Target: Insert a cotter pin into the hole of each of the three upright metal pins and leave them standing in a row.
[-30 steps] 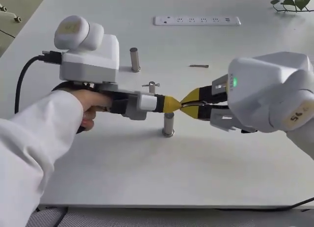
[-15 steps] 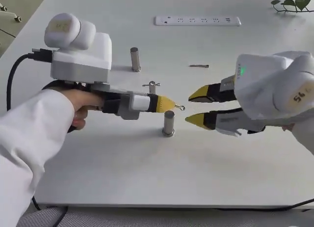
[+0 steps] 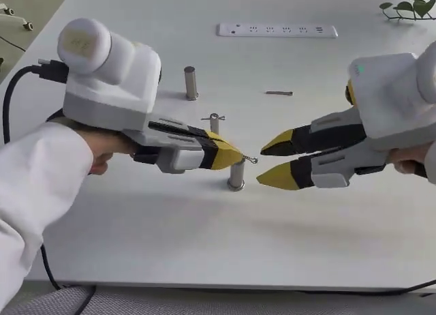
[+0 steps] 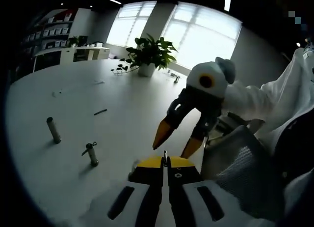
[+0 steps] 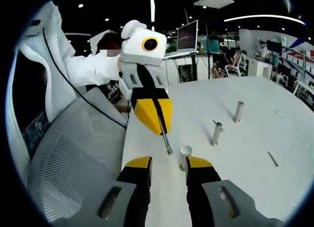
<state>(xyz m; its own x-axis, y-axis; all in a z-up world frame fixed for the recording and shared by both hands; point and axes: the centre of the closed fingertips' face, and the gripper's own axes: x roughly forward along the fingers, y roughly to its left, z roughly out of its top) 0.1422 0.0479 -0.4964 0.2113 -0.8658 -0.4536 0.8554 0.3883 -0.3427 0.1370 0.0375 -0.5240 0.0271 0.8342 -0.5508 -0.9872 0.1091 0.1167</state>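
Cotter pin (image 3: 250, 159) sticks out from the tips of the left gripper (image 3: 238, 157), whose yellow jaws are pressed together on its shank. Its looped end hangs close by the top of the nearest metal pin (image 3: 236, 175), not in the hole. The right gripper (image 3: 261, 167) faces it from the other side, jaws spread apart with nothing between them, tips just beside that looped end. Behind, the middle metal pin (image 3: 214, 124) stands with a fitted cotter pin (image 3: 208, 117) through its head, and the far metal pin (image 3: 191, 83) stands bare. A loose cotter pin (image 3: 278, 93) lies flat on the white table (image 3: 204, 233), well apart from the row, a power strip (image 3: 276, 31) beyond it.
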